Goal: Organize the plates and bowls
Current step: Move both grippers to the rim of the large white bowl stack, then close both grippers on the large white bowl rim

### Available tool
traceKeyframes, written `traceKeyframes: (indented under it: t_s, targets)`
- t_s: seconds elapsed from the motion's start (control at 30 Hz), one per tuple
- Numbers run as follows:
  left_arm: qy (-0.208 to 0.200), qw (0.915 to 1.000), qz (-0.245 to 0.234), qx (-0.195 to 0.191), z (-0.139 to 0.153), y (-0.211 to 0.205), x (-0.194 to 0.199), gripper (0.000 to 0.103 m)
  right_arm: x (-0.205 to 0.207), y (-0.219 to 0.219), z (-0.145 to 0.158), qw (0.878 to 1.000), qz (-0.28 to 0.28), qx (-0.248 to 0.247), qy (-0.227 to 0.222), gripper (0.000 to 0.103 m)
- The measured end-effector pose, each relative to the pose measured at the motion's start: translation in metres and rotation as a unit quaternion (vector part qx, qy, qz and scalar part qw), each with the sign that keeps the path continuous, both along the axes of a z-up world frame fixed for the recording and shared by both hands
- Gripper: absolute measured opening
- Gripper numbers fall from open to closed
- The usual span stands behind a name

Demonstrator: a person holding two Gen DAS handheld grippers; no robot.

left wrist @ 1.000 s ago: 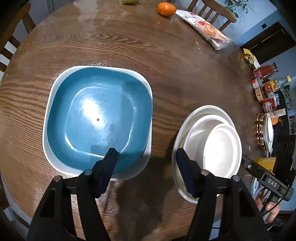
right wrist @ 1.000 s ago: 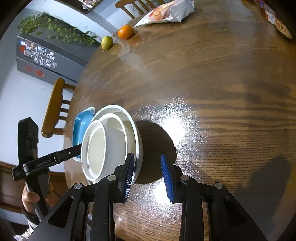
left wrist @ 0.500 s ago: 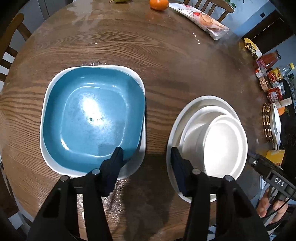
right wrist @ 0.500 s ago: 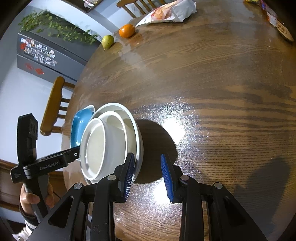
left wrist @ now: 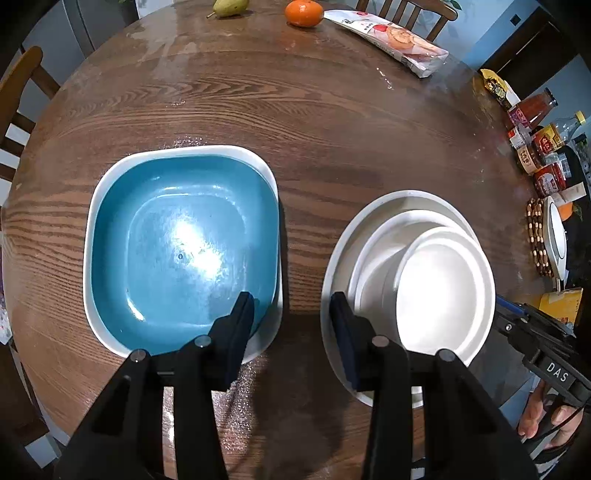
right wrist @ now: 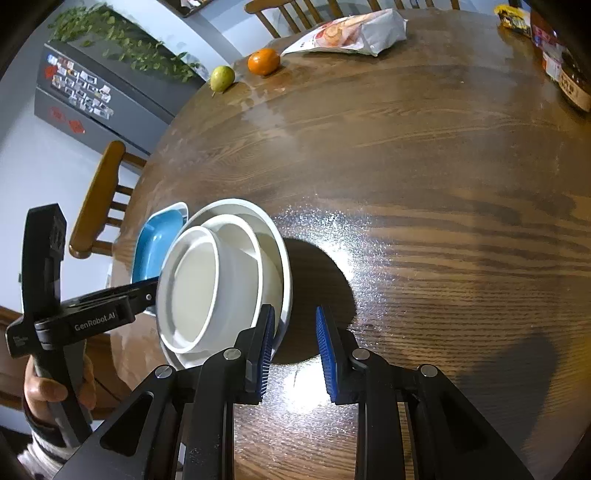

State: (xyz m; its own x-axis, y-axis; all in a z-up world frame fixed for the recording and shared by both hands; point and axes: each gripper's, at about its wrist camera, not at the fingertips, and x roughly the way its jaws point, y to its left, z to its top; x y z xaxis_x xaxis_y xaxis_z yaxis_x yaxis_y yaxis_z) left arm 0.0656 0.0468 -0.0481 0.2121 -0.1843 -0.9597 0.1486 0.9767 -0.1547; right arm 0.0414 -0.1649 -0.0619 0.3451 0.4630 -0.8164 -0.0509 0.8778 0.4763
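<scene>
In the left wrist view a blue square plate [left wrist: 177, 243] lies nested in a white square plate [left wrist: 258, 158] on the round wooden table [left wrist: 332, 122]. To its right is a stack of white round dishes: a wide plate [left wrist: 369, 221], a bowl [left wrist: 376, 258] and a smaller bowl [left wrist: 443, 284] on top. My left gripper [left wrist: 291, 332] hovers over the bare gap between the two stacks. Its jaws are closing with nothing between them. My right gripper [right wrist: 295, 347] sits just right of the white stack [right wrist: 229, 273]. Its jaws are closing too, over bare table, and its left finger [right wrist: 264, 347] is beside the wide plate's rim.
An orange [left wrist: 303, 13], a pear [left wrist: 226, 6] and a snack bag [left wrist: 395, 38] lie at the far edge. Sauce bottles and jars [left wrist: 535, 140] and a beaded trivet [left wrist: 537, 236] crowd the right edge. Wooden chairs [right wrist: 99, 199] ring the table.
The left jaws have narrowed a good deal and the plates sit farther from them in its view. The right jaws have narrowed slightly. The dishes have not moved.
</scene>
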Motion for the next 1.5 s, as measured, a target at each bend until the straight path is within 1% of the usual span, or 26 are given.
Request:
traceKeyframes:
  t_s: [0.1,0.2,0.27,0.3,0.33,0.37,0.47,0.63,0.7,1.23,1.5]
  targets:
    - [-0.004,1.0,-0.004,0.003,-0.001,-0.003,0.002,0.04,-0.001,0.004,0.003,1.0,0.006,-0.01,-0.006,0.02]
    - [-0.009,0.9999,-0.01,0.009,-0.001,-0.006,0.003,0.04,0.001,0.007,0.004,1.0,0.009,-0.018,-0.01,0.018]
    - [-0.014,0.9995,-0.018,0.019,0.0,-0.009,0.002,0.04,0.001,0.008,0.004,1.0,0.01,-0.019,-0.011,0.017]
    - [-0.015,0.9994,-0.022,0.024,0.0,-0.01,0.002,0.039,0.002,0.008,0.004,1.0,0.01,-0.019,-0.011,0.016]
    - [-0.015,0.9994,-0.023,0.022,-0.001,-0.01,0.002,0.035,0.001,0.009,0.005,1.0,0.01,-0.02,-0.012,0.016]
    - [-0.012,0.9994,-0.026,0.018,-0.001,-0.011,0.003,0.034,0.002,0.009,0.005,1.0,0.011,-0.02,-0.012,0.015]
    - [-0.011,0.9992,-0.031,0.022,-0.002,-0.014,0.005,0.033,0.001,0.01,0.005,1.0,0.013,-0.021,-0.013,0.013]
    - [-0.011,0.9992,-0.034,0.015,-0.003,-0.013,0.007,0.028,0.001,0.01,0.005,1.0,0.015,-0.021,-0.014,0.013]
    - [-0.014,0.999,-0.036,0.021,-0.002,-0.016,0.007,0.028,0.001,0.011,0.005,1.0,0.014,-0.02,-0.014,0.013]
    - [-0.04,0.9978,-0.028,0.045,0.0,-0.02,-0.001,0.027,0.001,0.01,0.005,0.999,0.019,-0.026,-0.016,0.013]
    - [-0.048,0.9976,-0.025,0.042,0.001,-0.017,-0.005,0.026,0.002,0.012,0.007,0.999,0.025,-0.037,-0.016,0.013]
